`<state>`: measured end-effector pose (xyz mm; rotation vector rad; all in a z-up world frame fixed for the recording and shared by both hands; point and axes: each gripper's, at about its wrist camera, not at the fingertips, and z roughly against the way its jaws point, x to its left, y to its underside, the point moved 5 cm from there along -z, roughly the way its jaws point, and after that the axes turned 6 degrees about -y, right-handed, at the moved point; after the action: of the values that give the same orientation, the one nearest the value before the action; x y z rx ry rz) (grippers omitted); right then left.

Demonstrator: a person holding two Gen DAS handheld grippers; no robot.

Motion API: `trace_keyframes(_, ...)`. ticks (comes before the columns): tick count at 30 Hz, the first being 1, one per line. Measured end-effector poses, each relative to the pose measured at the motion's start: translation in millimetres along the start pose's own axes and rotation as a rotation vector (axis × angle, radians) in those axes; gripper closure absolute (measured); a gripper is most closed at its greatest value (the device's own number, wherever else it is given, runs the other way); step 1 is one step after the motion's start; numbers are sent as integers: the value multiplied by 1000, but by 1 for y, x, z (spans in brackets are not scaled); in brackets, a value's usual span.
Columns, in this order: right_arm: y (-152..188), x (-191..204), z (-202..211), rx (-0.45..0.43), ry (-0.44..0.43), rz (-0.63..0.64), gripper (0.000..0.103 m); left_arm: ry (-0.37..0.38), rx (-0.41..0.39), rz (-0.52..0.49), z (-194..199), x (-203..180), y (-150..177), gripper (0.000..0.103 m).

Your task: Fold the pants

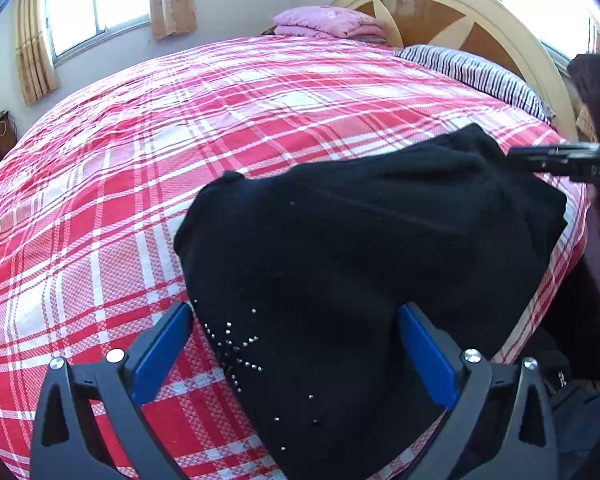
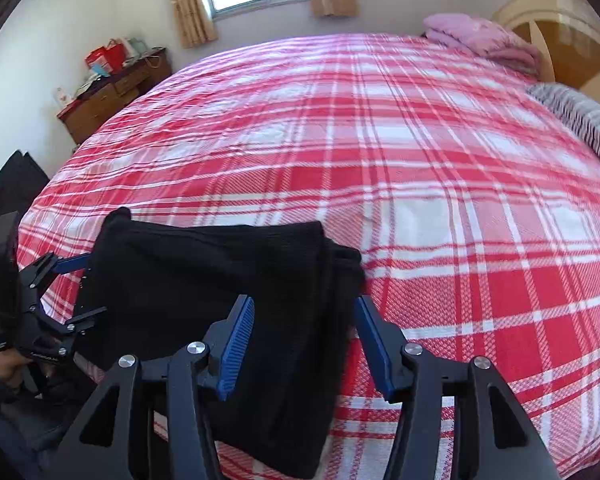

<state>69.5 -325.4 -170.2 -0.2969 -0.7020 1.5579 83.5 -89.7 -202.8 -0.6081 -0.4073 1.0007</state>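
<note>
So the black knit pants with the little silver studs (image 1: 340,280) were lying as a compact folded bundle on the red-and-white plaid bed (image 1: 140,200), near its front edge, probably so both hands could reach. The left tool (image 1: 296,344) straddled the studded end wide open, gripping nothing. The right tool (image 2: 304,340) sat open over the opposite end, likewise holding nothing.

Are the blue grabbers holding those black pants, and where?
No, nothing is held. The left gripper and right gripper are both open, each straddling an end of the folded black pants on the bed.
</note>
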Motion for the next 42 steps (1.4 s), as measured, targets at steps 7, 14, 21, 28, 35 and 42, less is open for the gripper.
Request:
trace_keyframes(7,6,-15,-9,19,-36,-56,46,59,4,62,-9,3,2,0)
trace_keyframes(14,12,-12,-16,25,-45,-30,42,51,-22,46,-10,-3,3,0)
trace_keyframes(21,13,-12,-16,-4,-57,-34,39,64,-49,68,-9,0,4,0)
trace_keyframes(28,10,-13,-15,-8,-81,-49,39,62,-63,155,-4,11,2,0)
trace_keyframes(35,10,-12,-14,-22,-84,-53,39,61,-64,169,-7,7,4,0)
trace_keyframes(42,11,-8,-12,-19,-161,-74,64,61,-65,180,-8,6,3,0)
